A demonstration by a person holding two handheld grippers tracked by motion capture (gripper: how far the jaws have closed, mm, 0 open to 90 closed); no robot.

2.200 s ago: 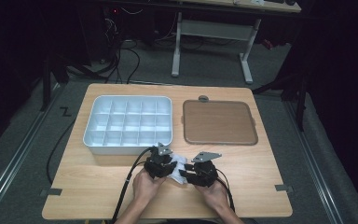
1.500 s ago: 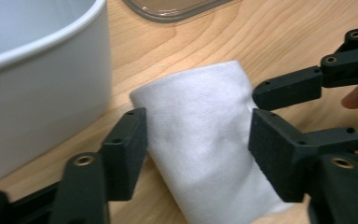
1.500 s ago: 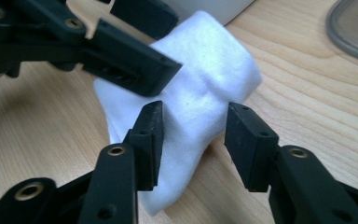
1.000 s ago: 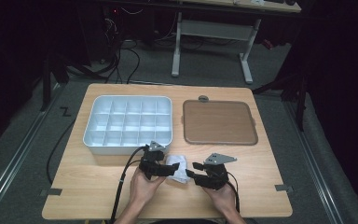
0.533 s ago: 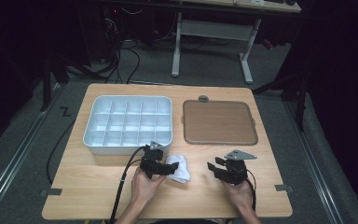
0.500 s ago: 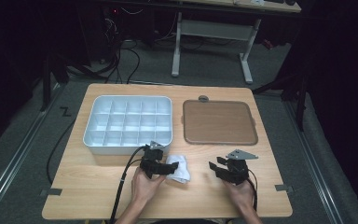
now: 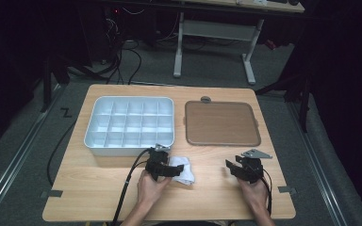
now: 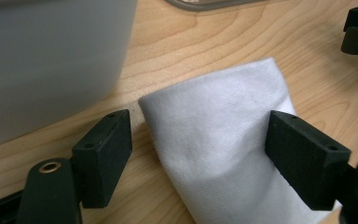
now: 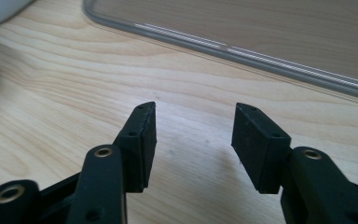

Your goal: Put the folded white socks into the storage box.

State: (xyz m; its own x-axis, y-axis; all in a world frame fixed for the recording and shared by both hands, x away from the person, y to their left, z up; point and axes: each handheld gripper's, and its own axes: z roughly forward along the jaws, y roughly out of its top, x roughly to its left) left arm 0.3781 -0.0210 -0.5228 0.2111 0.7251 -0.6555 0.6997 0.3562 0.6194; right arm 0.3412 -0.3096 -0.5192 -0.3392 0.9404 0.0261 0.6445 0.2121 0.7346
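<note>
Left tool point(image 8: 200, 140) straddles the white cloth point(image 8: 223, 154), jaws apart, seemingly not pinching; right tool point(image 9: 193, 140), just opening, holds nothing.

Both hands low at my near edge, grippers well apart

My left gripper point(image 7: 178, 168) points right with its jaws spread wide. My right gripper point(image 7: 231, 165) points left; its jaws have just been opening, nothing between them. Both forearms reach in from below.

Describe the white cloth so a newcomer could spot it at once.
Start at the wooden table and find the white compartment tray on its left half. Just in front of the tray's near right corner lies the white cloth, between the left gripper's open jaws: the one soft, folded thing there.
</note>
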